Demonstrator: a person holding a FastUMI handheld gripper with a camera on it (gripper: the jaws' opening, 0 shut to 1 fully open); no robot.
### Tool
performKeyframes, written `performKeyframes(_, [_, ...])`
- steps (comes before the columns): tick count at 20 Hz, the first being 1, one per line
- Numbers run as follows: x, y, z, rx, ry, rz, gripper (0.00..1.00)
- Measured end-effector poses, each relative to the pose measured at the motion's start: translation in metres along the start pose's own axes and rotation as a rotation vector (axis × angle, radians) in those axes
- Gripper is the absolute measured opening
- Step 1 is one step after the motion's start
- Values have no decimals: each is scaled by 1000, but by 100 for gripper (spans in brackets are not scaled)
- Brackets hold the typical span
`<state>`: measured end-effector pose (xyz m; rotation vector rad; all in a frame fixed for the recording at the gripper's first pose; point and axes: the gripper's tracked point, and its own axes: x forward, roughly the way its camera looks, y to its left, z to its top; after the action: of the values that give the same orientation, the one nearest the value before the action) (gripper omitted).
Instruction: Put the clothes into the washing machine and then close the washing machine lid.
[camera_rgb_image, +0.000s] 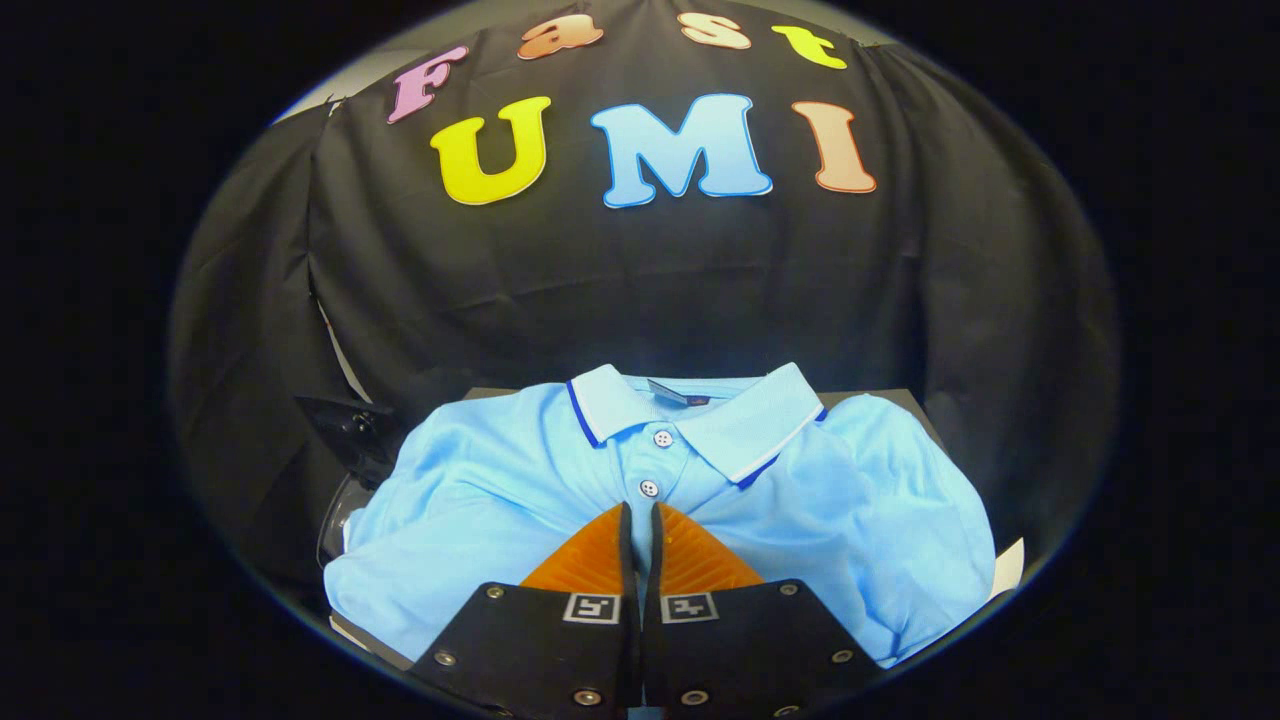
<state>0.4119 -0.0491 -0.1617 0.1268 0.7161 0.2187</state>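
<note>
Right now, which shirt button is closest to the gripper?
The lower button on the light blue polo shirt, just ahead of the nearly closed gripper; the other button sits nearer the collar.

Dark surface (900, 400) carries one light blue polo shirt (480, 500), lying folded, collar up, directly ahead of and beneath the near-closed jaws.

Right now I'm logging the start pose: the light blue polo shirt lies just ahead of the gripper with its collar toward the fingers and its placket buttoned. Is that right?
Not quite. In the gripper view the light blue polo shirt lies under and ahead of the gripper, placket buttoned, but its collar is on the far side, toward the booth wall, not toward the fingers. The fingers are nearly together over the chest, with a narrow strip of fabric showing between them.
</note>
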Motion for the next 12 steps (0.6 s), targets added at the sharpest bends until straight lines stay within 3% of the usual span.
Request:
performKeyframes(5, [-11, 7, 18, 127, -84, 80, 0])
performKeyframes(12, [-50, 40, 54, 210, -210, 178, 0])
